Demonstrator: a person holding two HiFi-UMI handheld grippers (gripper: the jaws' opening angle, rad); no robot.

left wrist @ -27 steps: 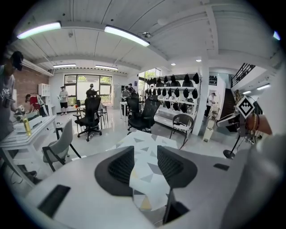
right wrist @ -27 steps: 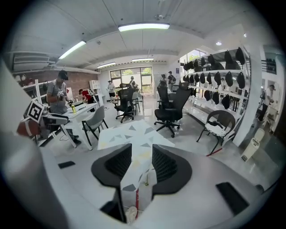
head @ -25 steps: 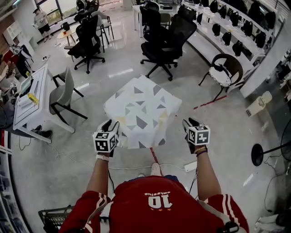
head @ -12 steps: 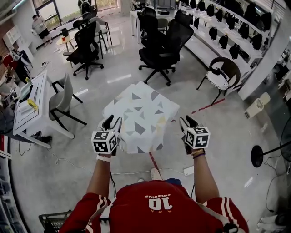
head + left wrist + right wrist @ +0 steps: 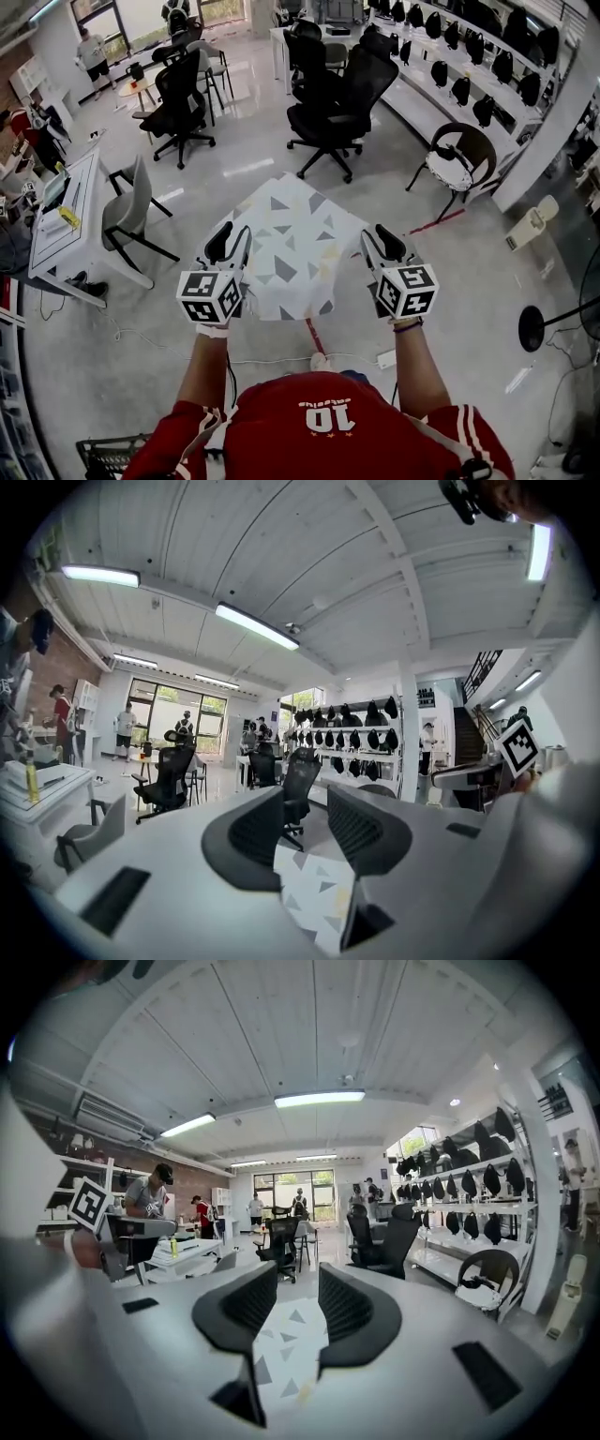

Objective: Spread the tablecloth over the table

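A white tablecloth (image 5: 291,248) with grey and yellow triangles covers a small table, hiding it, on a glossy floor (image 5: 187,309). Above its near edge hover the left gripper (image 5: 230,246), jaws closing on nothing, and the right gripper (image 5: 382,242), jaws apart and empty. Black office chairs (image 5: 333,103) stand beyond.

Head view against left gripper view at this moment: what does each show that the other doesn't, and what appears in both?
Only the head view: the person's red shirt and the full outline of the tablecloth, lying spread out. Only the left gripper view: the ceiling lights and the staircase. Both: the tablecloth, the black office chairs and the left gripper. Its jaws are closing with nothing pressed between them, and the cloth only shows through the gap.
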